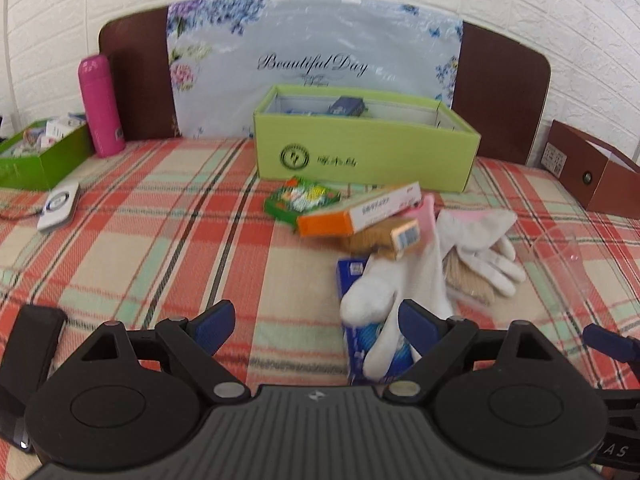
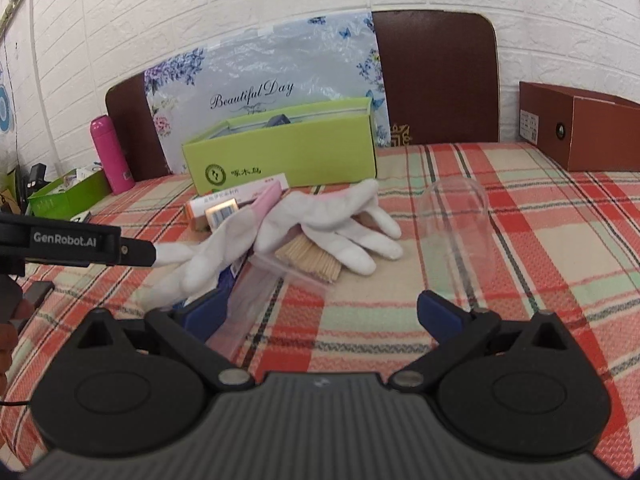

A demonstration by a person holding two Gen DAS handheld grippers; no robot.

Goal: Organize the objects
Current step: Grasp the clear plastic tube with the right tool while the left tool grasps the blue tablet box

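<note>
A pile of objects lies on the plaid cloth: white gloves (image 1: 476, 240) (image 2: 320, 224), an orange-and-white box (image 1: 360, 210) (image 2: 236, 200), a small tan box (image 1: 400, 236), a green packet (image 1: 302, 198), a blue packet (image 1: 360, 344) under a glove, and a clear bag of sticks (image 2: 308, 260). A light-green open box (image 1: 364, 148) (image 2: 280, 148) stands behind the pile. My left gripper (image 1: 316, 328) is open, low, just before the pile. My right gripper (image 2: 320, 316) is open and empty, near the clear bag. The left gripper's body (image 2: 76, 242) shows in the right wrist view.
A pink bottle (image 1: 100, 106) (image 2: 110, 154) and a dark-green box (image 1: 40, 152) (image 2: 68, 194) of small items stand at the left. A white device (image 1: 60, 206) lies near them. A brown box (image 1: 592, 168) (image 2: 580, 132) is at the right. A clear plastic cup (image 2: 456, 224) lies beside the gloves.
</note>
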